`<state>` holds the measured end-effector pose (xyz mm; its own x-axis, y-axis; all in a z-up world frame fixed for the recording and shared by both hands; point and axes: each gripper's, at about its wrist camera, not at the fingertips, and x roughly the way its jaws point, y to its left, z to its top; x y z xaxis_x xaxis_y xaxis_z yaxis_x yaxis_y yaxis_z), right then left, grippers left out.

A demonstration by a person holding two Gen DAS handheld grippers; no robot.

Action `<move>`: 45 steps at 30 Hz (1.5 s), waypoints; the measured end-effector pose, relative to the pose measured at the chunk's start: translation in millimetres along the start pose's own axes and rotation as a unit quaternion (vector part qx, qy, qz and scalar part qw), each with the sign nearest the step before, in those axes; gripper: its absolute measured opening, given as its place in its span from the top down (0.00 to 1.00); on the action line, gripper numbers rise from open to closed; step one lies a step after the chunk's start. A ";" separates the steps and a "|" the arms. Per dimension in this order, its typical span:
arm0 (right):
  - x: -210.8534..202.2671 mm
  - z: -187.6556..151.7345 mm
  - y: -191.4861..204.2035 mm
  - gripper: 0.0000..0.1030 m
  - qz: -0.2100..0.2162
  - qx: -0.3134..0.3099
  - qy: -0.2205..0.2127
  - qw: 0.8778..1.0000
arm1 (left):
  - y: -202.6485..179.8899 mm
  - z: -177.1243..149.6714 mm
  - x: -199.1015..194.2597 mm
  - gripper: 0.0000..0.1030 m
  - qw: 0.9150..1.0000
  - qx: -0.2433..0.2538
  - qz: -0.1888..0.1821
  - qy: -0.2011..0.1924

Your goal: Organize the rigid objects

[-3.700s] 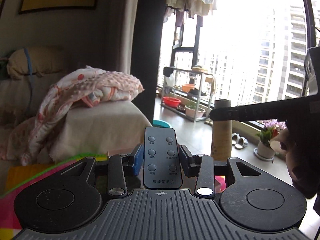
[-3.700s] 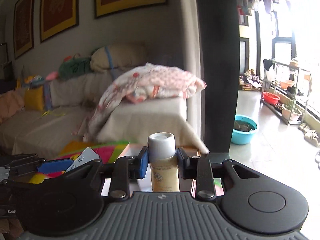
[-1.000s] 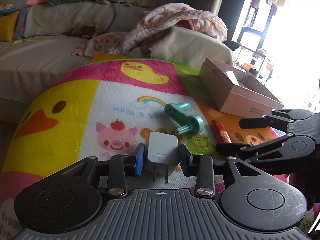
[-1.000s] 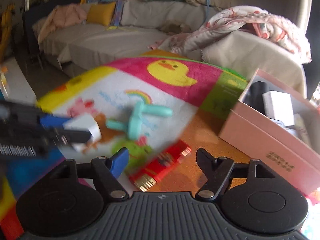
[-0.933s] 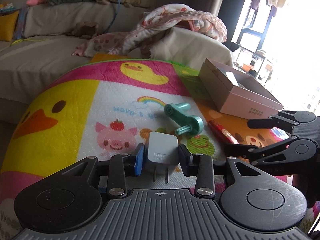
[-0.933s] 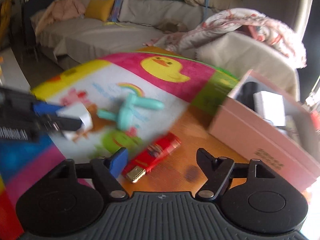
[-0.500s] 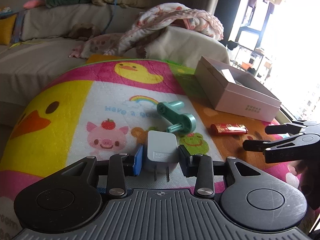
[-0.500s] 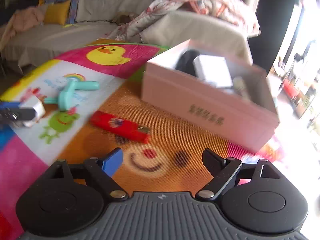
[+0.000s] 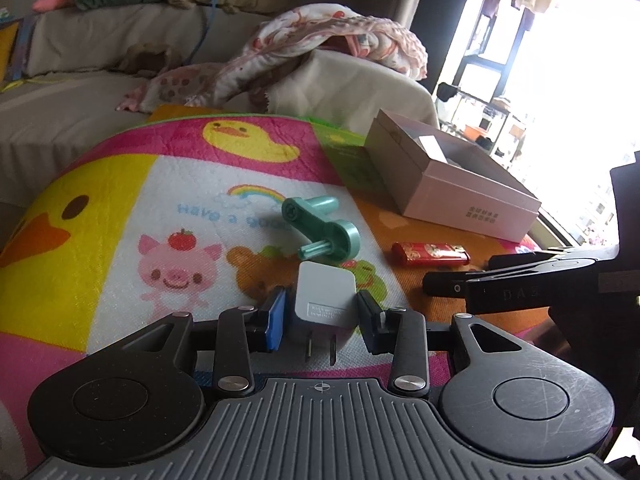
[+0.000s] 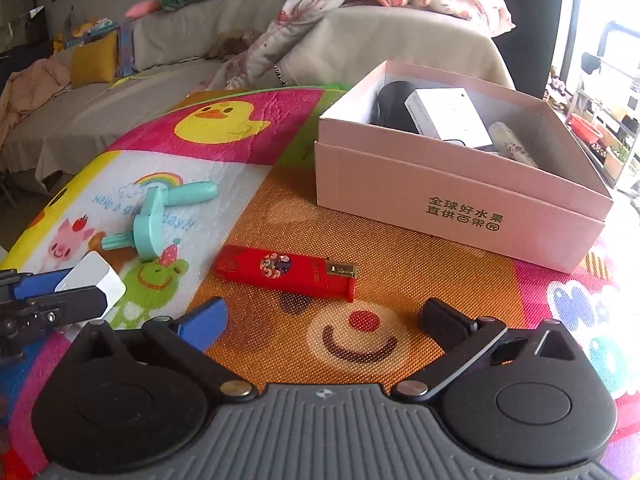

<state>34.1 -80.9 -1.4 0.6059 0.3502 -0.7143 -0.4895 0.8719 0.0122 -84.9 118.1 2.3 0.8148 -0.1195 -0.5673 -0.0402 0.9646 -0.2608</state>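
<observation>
Left gripper (image 9: 322, 318): you have it pinching the white charger plug (image 9: 325, 299) by its flat sides, prongs pointing back at you, so it stays square for dropping into the box.
Right gripper (image 10: 322, 320): empty, and its jaws are opening wide over the orange patch of mat, nothing between them; you look lined up for the lighter just ahead.
Red lighter (image 10: 286, 270): lying flat, crosswise to your right jaws, metal cap toward the right; that long side suits a pinch across its width.
Green crank handle (image 10: 154, 220): loose on the mat beside the rainbow print, well apart from the box.
Play mat (image 10: 400, 264): you can read "Have a goo…" under the rainbow; the rest is covered.
Pink box (image 10: 448, 204): open, already holding a white carton, something dark and a pale tube; green Chinese characters on its front, possibly a fruit brand.
</observation>
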 end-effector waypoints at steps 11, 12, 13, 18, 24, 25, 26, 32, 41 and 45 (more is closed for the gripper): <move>-5.5 29.1 31.3 0.08 0.066 -0.039 -0.033 0.997 | -19.7 -2.8 2.9 0.60 0.997 0.060 0.040 0.005; -6.0 33.2 37.7 0.16 0.083 -0.047 -0.033 0.995 | -20.4 -3.0 3.0 0.60 0.997 0.062 0.042 0.005; -4.6 38.7 45.2 0.26 0.098 -0.054 -0.027 0.993 | -20.7 -3.1 2.9 0.60 0.997 0.064 0.043 0.005; 20.5 64.3 68.8 0.55 0.130 -0.055 0.014 0.990 | -20.6 -3.3 2.5 0.60 0.997 0.062 0.041 0.003; 31.7 62.6 58.0 0.78 0.145 -0.038 0.058 0.987 | -15.5 -3.4 0.4 0.60 0.998 0.047 0.030 0.000; 28.6 59.4 53.5 0.78 0.134 -0.043 0.057 0.988 | -14.9 -3.6 0.1 0.60 0.999 0.045 0.029 -0.001; 24.9 56.3 48.4 0.79 0.126 -0.048 0.056 0.989 | -14.3 -3.7 -0.2 0.60 0.999 0.044 0.028 -0.001; -3.8 29.7 16.0 0.79 0.105 -0.075 0.056 0.990 | -14.7 -4.4 -0.1 0.60 0.998 0.048 0.032 0.000; -35.5 -15.2 -22.2 0.26 -0.035 -0.128 -0.013 0.991 | -24.3 -5.0 1.9 0.60 0.996 0.075 0.053 0.005; -44.1 -30.6 -35.8 0.23 -0.083 -0.122 -0.036 0.988 | -30.5 -4.4 4.9 0.59 0.996 0.077 0.054 0.006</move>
<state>5.8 -138.1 8.3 0.7291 0.2399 -0.6410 -0.5106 0.8144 -0.2759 -82.2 87.1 4.0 0.8031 -0.0149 -0.5956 -0.0376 0.9964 -0.0757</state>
